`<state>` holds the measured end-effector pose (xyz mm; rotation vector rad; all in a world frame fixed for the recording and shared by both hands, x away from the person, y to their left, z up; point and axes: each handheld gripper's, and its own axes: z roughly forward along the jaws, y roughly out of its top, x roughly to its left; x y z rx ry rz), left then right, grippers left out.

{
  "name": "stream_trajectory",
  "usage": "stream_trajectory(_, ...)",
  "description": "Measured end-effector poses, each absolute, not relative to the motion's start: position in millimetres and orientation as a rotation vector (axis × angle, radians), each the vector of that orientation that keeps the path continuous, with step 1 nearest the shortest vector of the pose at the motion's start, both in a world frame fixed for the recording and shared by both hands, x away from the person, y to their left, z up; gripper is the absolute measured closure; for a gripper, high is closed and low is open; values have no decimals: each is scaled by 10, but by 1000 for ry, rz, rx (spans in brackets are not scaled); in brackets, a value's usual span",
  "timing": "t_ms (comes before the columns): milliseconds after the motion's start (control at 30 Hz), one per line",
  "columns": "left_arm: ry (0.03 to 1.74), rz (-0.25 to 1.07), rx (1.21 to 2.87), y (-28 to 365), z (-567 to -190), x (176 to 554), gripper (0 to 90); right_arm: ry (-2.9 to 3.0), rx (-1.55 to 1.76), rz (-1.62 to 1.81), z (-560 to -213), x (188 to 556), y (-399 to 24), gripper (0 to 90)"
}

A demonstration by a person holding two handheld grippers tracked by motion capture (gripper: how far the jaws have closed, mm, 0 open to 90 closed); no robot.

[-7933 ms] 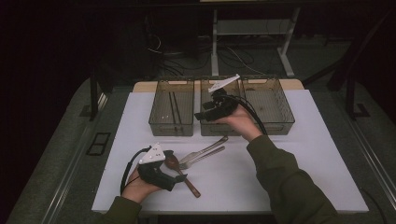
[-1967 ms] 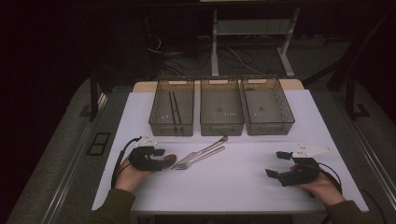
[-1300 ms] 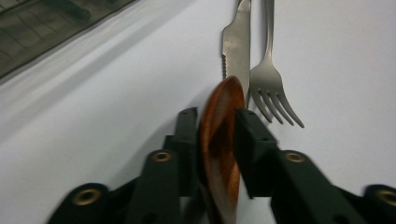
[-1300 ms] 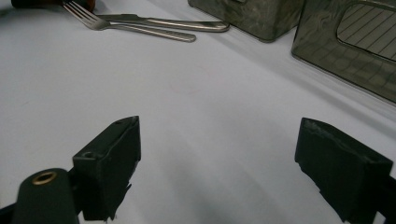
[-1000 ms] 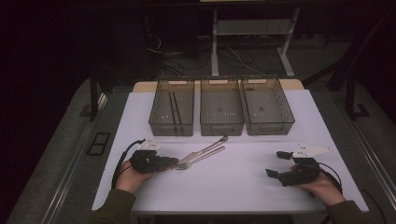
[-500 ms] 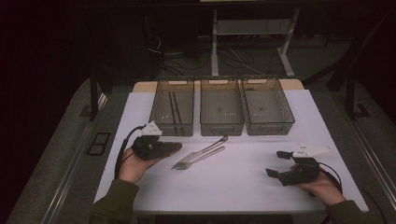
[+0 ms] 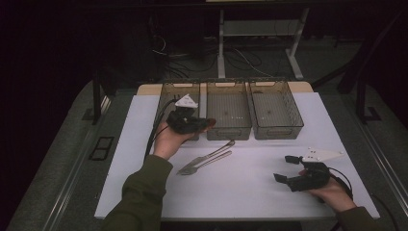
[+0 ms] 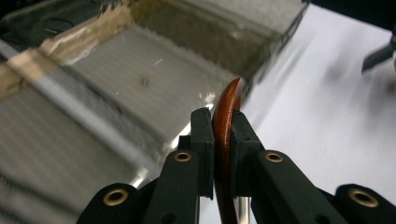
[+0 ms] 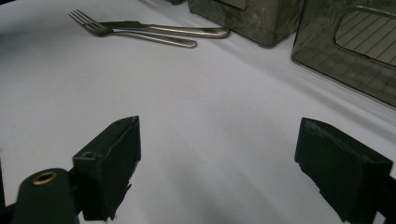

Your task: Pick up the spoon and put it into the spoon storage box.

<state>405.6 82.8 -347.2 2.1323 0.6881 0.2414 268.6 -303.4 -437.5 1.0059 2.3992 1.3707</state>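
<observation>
My left gripper [image 7: 195,123] is raised over the front of the left bin [image 7: 168,96], close to the middle bin [image 7: 229,109]. In the left gripper view its jaws [image 8: 222,122] are shut on a slim, curved, reddish-brown wooden piece [image 8: 227,100], seen edge-on above a bin's ribbed floor. My right gripper [image 7: 285,168] rests low at the table's front right, jaws wide apart with nothing between them [image 9: 219,154]. A steel fork [image 9: 135,33] and knife [image 9: 173,29] lie side by side on the white table, mid-table in the high view [image 7: 206,158].
Three smoky clear bins stand in a row at the back; the right bin [image 7: 276,109] has a grid floor. The white tabletop [image 7: 240,192] spreads in front of them. Cables trail from both grippers. Dark floor, cables and a stand lie beyond the table.
My left gripper has risen from the table's front left and travelled forward and right to the bins, still shut on the brown piece. The right gripper has stayed put.
</observation>
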Motion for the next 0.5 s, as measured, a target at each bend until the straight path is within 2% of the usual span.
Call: stream_trajectory(500,711,247,2133,57,-3476,4768,817,2390,994,1392,-4363,2679,-3031,138)
